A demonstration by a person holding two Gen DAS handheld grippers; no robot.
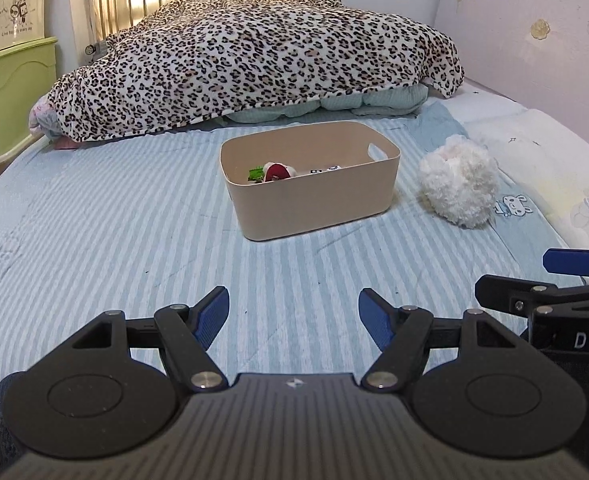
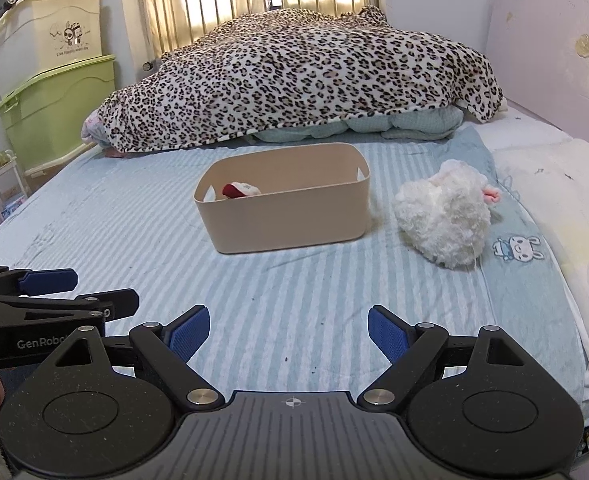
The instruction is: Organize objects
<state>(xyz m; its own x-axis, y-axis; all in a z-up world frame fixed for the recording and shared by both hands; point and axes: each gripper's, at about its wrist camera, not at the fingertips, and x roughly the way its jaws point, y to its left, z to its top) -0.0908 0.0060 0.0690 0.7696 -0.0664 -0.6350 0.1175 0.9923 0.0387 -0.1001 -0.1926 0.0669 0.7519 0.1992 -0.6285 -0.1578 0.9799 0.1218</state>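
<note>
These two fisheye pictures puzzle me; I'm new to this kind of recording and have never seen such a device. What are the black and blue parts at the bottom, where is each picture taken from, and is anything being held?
There is no robot here. A person holds a hand tool in each hand, each with tongs and a camera looking forward along its two fingers. One picture comes from the left tongs, the other from the right tongs; each also glimpses its neighbour at the edge. Both stand open and hold nothing.

Ahead lies a bed with a striped sheet. On it sits a beige bin containing a few small items, including a red and white toy. Beside the bin, outside it, lies a fluffy white plush toy. Behind is a leopard-print blanket.
</note>
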